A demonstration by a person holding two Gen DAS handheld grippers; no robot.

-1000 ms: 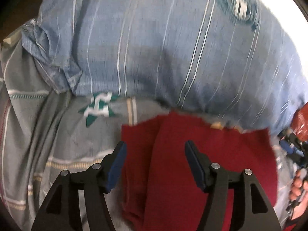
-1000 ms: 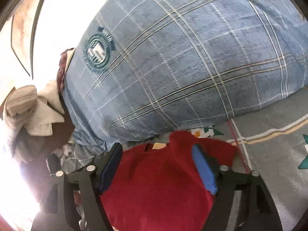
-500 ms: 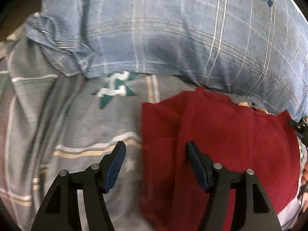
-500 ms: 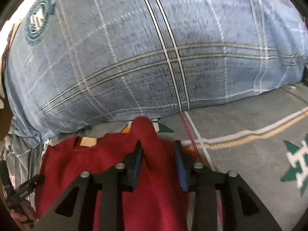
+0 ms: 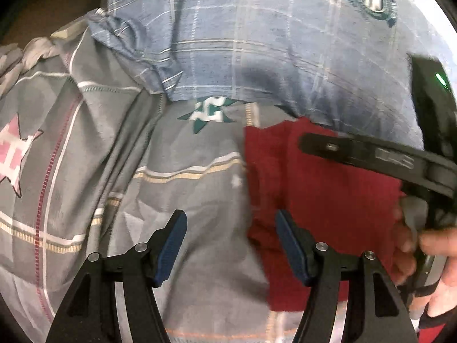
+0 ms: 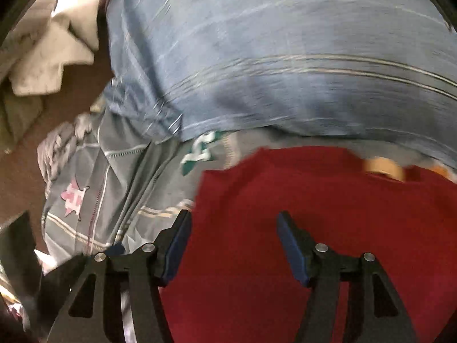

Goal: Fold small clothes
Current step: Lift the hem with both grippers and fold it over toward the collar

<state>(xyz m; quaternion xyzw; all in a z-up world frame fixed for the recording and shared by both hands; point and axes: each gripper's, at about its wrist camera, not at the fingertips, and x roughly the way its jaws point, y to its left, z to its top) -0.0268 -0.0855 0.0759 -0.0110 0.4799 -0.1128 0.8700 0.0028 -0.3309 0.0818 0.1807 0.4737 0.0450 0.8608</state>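
Note:
A folded dark red garment [image 5: 328, 188] lies on the grey patterned bedsheet [image 5: 177, 200], just below a big blue plaid pillow [image 5: 271, 43]. My left gripper [image 5: 230, 245] is open and empty, hovering over the sheet at the garment's left edge. In its view the right gripper's black body [image 5: 371, 154] reaches across the garment from the right, with the person's hand [image 5: 434, 257] on it. My right gripper [image 6: 232, 245] is open and empty above the red garment [image 6: 314, 228], its left fingertip at the cloth's left edge. A tan label [image 6: 382, 167] shows at the far edge.
The blue pillow [image 6: 285, 57] fills the far side. White and pale clothes [image 6: 51, 51] are piled at the far left on a brown surface [image 6: 65, 108]. The sheet [image 6: 114, 185] is bunched and wrinkled on the left, with star prints.
My right gripper, shut on a raised fold of the red garment half a second ago, has opened and swung left. The cloth now lies flat. My left gripper drifted left off the garment.

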